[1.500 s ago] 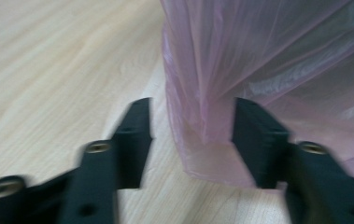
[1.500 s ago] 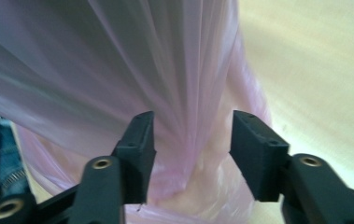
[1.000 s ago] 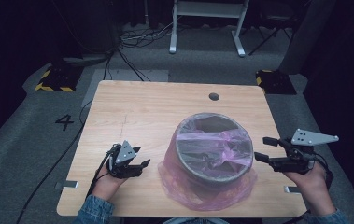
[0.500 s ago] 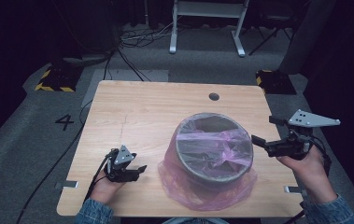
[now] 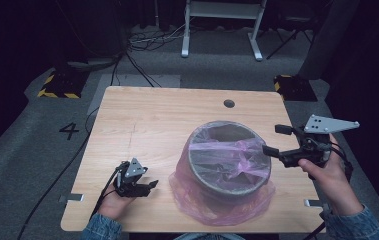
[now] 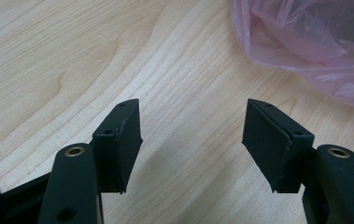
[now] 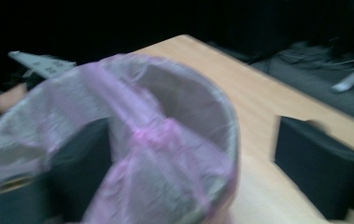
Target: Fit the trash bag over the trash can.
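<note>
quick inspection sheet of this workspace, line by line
surface: light wooden table, round hole near its far edge
job's things: grey bin standing upright, pink plastic bag draped over its rim and pooled round its base
clutter: nothing seen
grippers: left gripper low over the table, fingers open, clear of the bag; right gripper at the bin's rim, fingers open, contact unclear
cables: black cable trailing off the table's left edge
surroundings: grey floor marked 4, white stand legs, dark room

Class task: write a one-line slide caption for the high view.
Open right claw reaches the rim of a grey bin lined with a pink bag; open left claw rests on the table.
</note>
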Demonstrator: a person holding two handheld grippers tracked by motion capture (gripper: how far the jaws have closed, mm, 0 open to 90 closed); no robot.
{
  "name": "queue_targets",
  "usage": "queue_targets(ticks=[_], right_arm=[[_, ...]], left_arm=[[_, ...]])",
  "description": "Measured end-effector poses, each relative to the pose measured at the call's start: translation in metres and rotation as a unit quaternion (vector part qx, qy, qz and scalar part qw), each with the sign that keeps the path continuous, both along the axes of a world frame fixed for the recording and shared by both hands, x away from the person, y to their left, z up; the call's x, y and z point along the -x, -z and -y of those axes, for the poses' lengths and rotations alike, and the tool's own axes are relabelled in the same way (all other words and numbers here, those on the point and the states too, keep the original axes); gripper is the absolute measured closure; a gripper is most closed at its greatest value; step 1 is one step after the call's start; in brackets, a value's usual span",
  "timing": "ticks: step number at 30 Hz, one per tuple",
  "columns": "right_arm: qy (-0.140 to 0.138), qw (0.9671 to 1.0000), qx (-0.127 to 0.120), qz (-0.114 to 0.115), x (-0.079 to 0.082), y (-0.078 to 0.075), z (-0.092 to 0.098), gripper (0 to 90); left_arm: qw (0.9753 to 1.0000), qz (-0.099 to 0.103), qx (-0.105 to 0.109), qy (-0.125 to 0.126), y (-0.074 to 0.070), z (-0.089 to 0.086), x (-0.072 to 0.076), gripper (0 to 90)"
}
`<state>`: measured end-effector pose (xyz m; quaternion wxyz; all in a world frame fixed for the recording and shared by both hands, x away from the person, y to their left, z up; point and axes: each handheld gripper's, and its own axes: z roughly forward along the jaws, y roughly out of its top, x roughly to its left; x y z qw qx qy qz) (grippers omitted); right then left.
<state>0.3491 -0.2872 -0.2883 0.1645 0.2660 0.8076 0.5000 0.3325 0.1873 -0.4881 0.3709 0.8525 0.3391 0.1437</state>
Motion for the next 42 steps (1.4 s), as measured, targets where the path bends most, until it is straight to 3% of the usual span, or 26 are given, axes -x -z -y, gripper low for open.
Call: queue_targets(ticks=[3, 5, 7, 9, 14, 18, 21, 35, 42], right_arm=[[0.006, 1.0, -0.005, 0.003, -0.001, -0.006, -0.007, 16.5], [0.013, 0.9995, -0.016, -0.022, -0.002, -0.005, -0.009, 16.3], [0.005, 0.9997, -0.021, -0.008, -0.006, -0.007, -0.014, 17.7], [0.006, 0.9999, -0.009, 0.005, -0.009, -0.009, -0.022, 17.4], [-0.007, 0.9998, -0.007, 0.018, -0.013, -0.013, -0.045, 17.8], [-0.001, 0.9999, 0.003, 0.012, -0.02, -0.016, -0.059, 14.8], [0.001, 0.9999, -0.007, 0.008, -0.027, -0.016, -0.068, 14.7], [-0.018, 0.9995, 0.01, -0.026, -0.046, 0.011, -0.119, 14.7], [-0.023, 0.9985, 0.039, -0.032, -0.048, 0.032, -0.134, 14.8]], left_arm=[[1.0, -0.002, -0.009, -0.001, 0.002, 0.0, 0.0, 37.0], [1.0, -0.003, -0.009, -0.002, 0.003, 0.0, 0.0, 37.0], [0.9999, -0.003, -0.011, -0.006, 0.003, -0.001, 0.001, 36.9], [0.9999, -0.005, -0.013, -0.009, 0.004, -0.003, 0.001, 36.9], [0.9997, -0.011, -0.014, -0.017, 0.007, -0.008, 0.002, 36.9], [0.9996, -0.01, -0.017, -0.022, 0.008, -0.011, 0.003, 37.0], [0.9994, -0.013, -0.016, -0.028, 0.01, -0.012, 0.004, 37.0], [0.9996, -0.005, -0.007, -0.029, 0.013, -0.018, 0.004, 35.0], [0.9996, -0.004, -0.005, -0.029, 0.014, -0.018, 0.003, 33.8]])
